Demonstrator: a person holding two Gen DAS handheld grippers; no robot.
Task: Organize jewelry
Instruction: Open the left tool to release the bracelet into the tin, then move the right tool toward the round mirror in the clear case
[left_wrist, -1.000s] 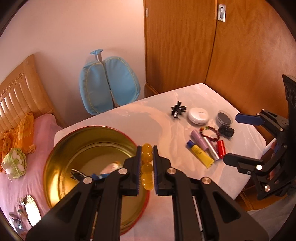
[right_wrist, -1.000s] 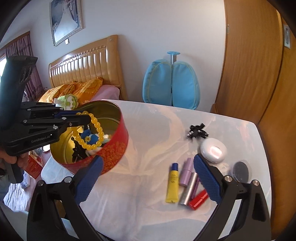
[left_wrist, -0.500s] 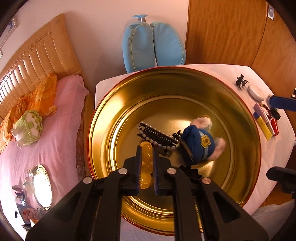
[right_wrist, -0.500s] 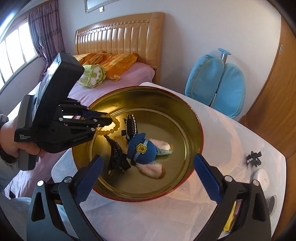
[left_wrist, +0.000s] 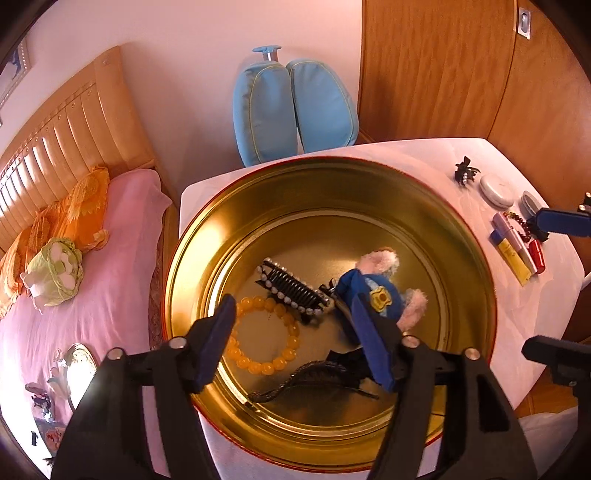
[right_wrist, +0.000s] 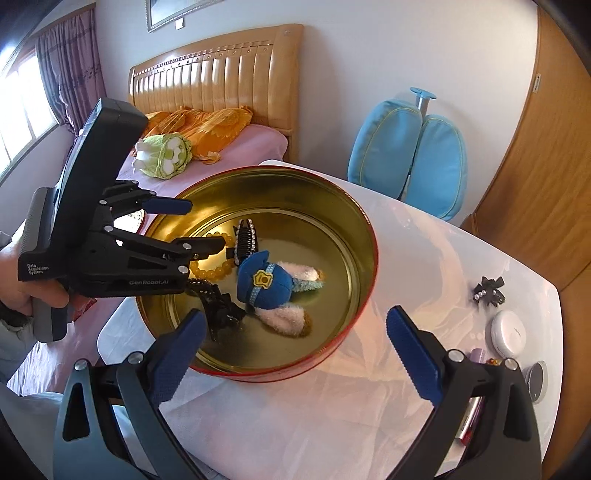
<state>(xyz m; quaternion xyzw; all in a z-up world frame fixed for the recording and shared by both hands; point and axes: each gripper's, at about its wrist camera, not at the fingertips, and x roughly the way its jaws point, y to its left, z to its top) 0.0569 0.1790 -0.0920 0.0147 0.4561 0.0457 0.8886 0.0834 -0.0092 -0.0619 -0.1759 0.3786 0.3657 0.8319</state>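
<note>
Both hand-held grippers gape: left (left_wrist: 299, 325) opening over tin's (left_wrist: 207, 236) bracelet (left_wrist: 266, 334); right (right_wrist: 295, 350) apparently empty.

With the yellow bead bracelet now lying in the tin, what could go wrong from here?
The left tool hangs low inside the tin, jaws opening over the yellow bracelet; pulling out could snag it or the pearl hair clip. The red bead bracelet lies close among the cosmetic tubes, so a grab may nudge them.

Both wrist views angled down, sharing tin (left_wrist: 332, 177)
</note>
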